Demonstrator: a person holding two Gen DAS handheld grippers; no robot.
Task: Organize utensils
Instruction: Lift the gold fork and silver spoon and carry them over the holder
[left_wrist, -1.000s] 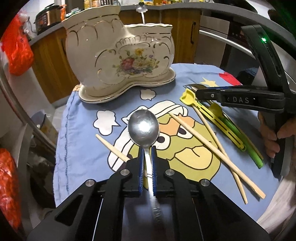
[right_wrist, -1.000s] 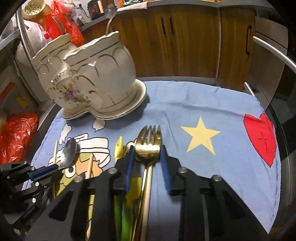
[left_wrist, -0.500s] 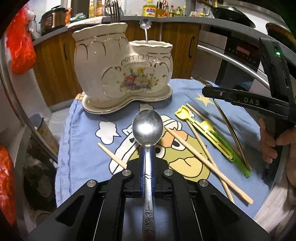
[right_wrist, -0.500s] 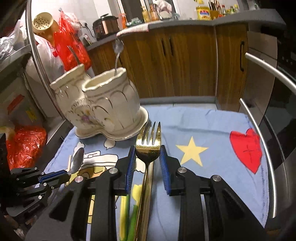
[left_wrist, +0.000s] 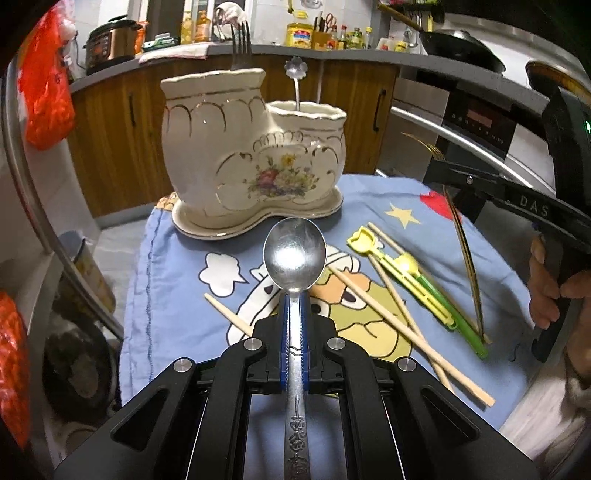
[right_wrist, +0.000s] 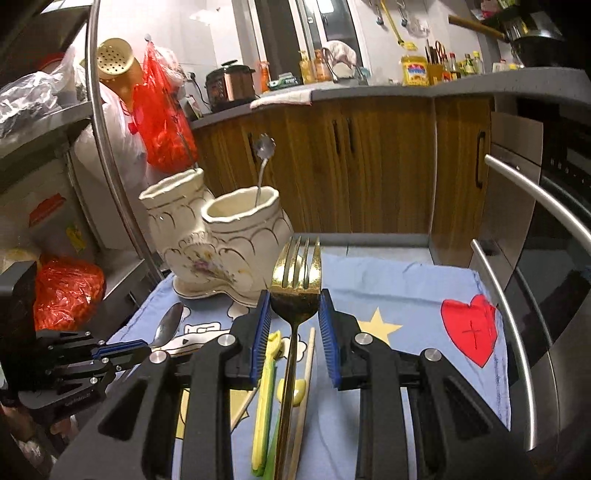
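spoon (left_wrist: 294, 254) is clamped by the neck in the left tongs (left_wrist: 294, 332), bowl forward and level, handle run back between the arms. steel, stiff, light, judged slippery on the polished neck; the grip sits close to the bowl, so little lever is left to twist it. fork (right_wrist: 295, 280) sits between the pads of the right tongs (right_wrist: 294, 317); pads are set against the wide shoulder below the tines, though full contact cannot be confirmed, so it is taken as gripped. gold finish, thin shaft, likely to pivot if knocked; its lower end appears to reach the cloth (left_wrist: 173, 266) at about 4 o'clock in the left view.

holder (left_wrist: 255, 162) stands at 12 o'clock, ceramic, judged fragile and prone to chipping at the rim. two cups: the tall one at 11 carries a fork, the low one at 1 carries a flower-top spoon (left_wrist: 295, 70). that handle stands in the way of a straight drop into the low cup.

still on the cloth: chopsticks (left_wrist: 402, 325) crossed at 3 to 4 o'clock, one more at 8, yellow-green trainer sticks (left_wrist: 417, 284) at 3. right tongs' body is near at 2 to 3 o'clock in the left view, so a clash between the two is possible on the way to the holder.
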